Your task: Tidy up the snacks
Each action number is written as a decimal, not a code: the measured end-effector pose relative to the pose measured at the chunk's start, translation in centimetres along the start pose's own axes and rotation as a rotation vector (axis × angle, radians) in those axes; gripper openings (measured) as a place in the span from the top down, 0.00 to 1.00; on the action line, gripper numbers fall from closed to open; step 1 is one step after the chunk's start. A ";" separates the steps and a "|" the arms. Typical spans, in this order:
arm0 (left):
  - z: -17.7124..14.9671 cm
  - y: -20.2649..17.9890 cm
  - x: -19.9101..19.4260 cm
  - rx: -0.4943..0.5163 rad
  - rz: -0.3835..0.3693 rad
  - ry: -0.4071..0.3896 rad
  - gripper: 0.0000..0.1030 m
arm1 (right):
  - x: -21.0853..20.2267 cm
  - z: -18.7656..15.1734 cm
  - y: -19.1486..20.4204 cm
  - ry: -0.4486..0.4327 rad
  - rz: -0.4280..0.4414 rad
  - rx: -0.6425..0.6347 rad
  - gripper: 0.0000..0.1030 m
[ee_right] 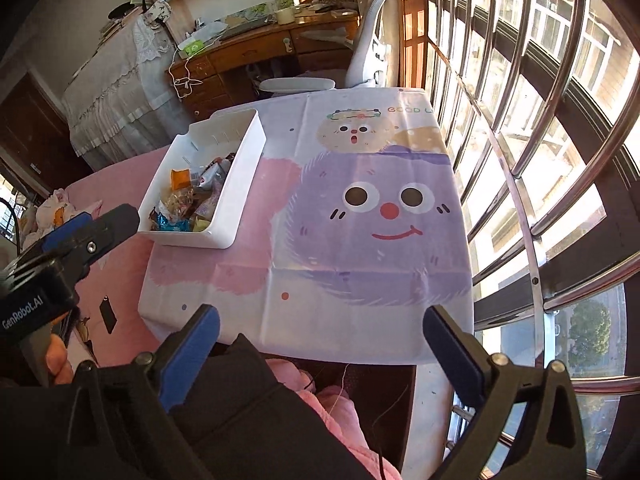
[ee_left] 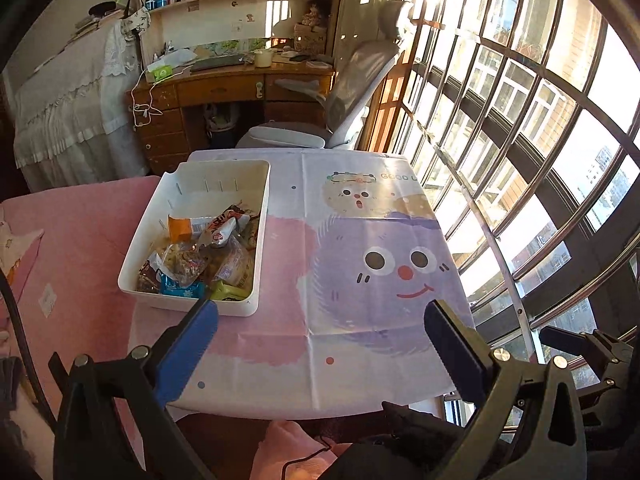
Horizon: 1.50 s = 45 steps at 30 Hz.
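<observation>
Left wrist view: snacks (ee_left: pixel 208 256) heap in the near end of a white bin (ee_left: pixel 256 240), its far half bare; labels blur. The bin sits at the table's (ee_left: pixel 320 376) left edge, long axis near to far. Right of it the cloth lies bare. Both grippers (ee_left: pixel 320 328) (ee_right: pixel 320 332) hang released, holding nothing.

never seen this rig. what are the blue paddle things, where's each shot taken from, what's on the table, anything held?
No robot: a person carries a hand-held gripper in each hand, each with a fisheye camera looking along its two blue fingers. One picture is from the left hand-held gripper, the other from the right hand-held gripper; the left one also shows in the right view. On the table, a cartoon tablecloth carries a white bin of snack packets. Both grippers are wide open and hold nothing.
</observation>
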State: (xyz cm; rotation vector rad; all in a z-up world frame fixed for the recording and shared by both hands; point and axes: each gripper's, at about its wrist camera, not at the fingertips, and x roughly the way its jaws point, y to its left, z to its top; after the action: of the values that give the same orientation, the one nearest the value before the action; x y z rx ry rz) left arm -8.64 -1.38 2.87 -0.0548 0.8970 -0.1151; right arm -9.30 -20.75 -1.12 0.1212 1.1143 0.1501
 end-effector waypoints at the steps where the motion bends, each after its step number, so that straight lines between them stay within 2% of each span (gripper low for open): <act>1: -0.1 -0.4 -0.1 0.006 0.009 -0.005 0.01 | -0.3 -0.1 -0.1 -0.010 -0.005 0.011 0.01; 8: -0.6 -1.1 0.6 -0.029 0.114 0.003 0.01 | -1.0 -1.0 -0.6 -0.074 -0.034 0.029 0.00; 12: -0.6 -1.5 1.4 -0.013 0.144 0.019 0.01 | -1.1 -0.8 -1.0 -0.121 -0.042 0.040 0.00; 20: -0.3 -1.1 1.6 -0.006 0.183 0.011 0.01 | 0.3 0.0 -0.3 -0.090 -0.020 0.024 0.00; 45: -0.6 0.0 2.3 -0.010 0.176 0.038 0.01 | 1.3 -0.1 1.3 -0.050 -0.029 0.015 0.00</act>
State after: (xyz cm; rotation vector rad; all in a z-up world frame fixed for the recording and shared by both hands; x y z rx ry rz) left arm -7.68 -1.67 0.73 0.0167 0.9361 0.0524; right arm -8.93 -19.22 -2.15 0.1216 1.0671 0.1123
